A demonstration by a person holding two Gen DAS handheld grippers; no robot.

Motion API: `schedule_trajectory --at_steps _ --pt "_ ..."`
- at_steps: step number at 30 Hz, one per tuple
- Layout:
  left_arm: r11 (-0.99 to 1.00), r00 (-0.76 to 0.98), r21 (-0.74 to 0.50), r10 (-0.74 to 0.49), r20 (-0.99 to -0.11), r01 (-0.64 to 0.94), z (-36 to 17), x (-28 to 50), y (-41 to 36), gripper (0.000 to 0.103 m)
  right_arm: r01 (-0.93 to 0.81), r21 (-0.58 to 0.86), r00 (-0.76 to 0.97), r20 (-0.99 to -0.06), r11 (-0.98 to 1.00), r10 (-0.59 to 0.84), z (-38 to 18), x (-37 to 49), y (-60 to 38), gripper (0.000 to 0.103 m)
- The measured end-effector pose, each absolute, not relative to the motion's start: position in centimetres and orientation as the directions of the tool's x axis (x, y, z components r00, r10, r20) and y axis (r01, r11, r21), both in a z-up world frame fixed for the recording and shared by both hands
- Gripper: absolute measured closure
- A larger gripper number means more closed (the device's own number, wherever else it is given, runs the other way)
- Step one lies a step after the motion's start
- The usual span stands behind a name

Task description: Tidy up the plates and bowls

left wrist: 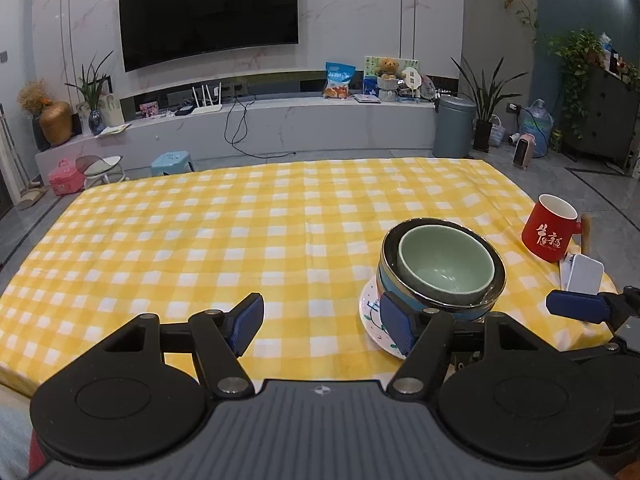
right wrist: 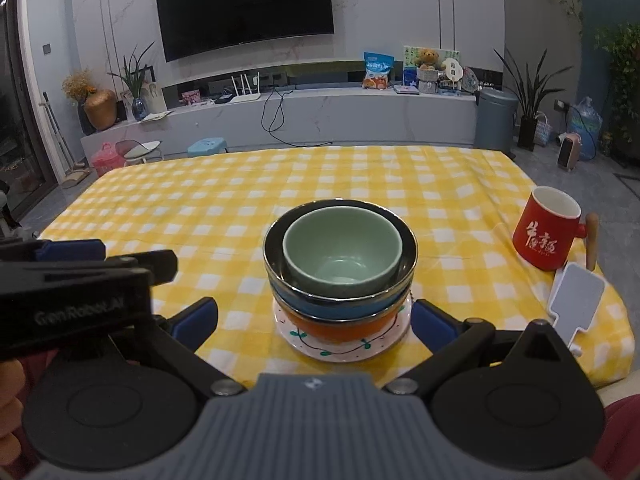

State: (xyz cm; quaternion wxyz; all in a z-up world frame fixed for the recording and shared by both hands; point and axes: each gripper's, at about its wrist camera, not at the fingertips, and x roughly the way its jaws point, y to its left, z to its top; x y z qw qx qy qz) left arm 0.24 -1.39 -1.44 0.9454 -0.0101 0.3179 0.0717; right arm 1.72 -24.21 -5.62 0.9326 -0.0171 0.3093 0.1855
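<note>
My stack sits near the front right part of the surface [right wrist: 200,184], which wears a yellow checked cloth: a green bowl [right wrist: 342,250] nests in a steel-rimmed blue bowl [right wrist: 340,306], that one sits in an orange bowl [right wrist: 340,326], and all of it rests on a white plate [right wrist: 316,346] painted with a vine. I take the stack as my landmark. My right tool [right wrist: 316,320] stands released, its blue pads either side of the stack's base and clear of it, so nothing is gripped. My left tool [left wrist: 320,320] is to the left of the stack, spread wide over bare cloth and holding nothing; its right pad [left wrist: 394,322] overlaps the plate edge in the left wrist view, though I cannot tell whether it touches. To the right of the stack, near the surface's edge, stands a red mug [right wrist: 546,234] with white lettering and a wooden handle. Just in front of the mug lies a small white paddle [right wrist: 574,300]. Beyond the stack, past the far edge of the surface, a dark TV [right wrist: 244,4] hangs on the wall.
</note>
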Motion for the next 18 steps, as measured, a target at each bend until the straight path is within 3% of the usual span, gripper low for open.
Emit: schedule_trajectory --at_steps 18 --pt "0.990 0.785 0.070 0.142 -0.603 -0.125 -1.60 -0.27 -1.13 0.019 -0.346 0.063 0.738 -0.598 0.936 0.313 -5.97 1.96 -23.74 0.003"
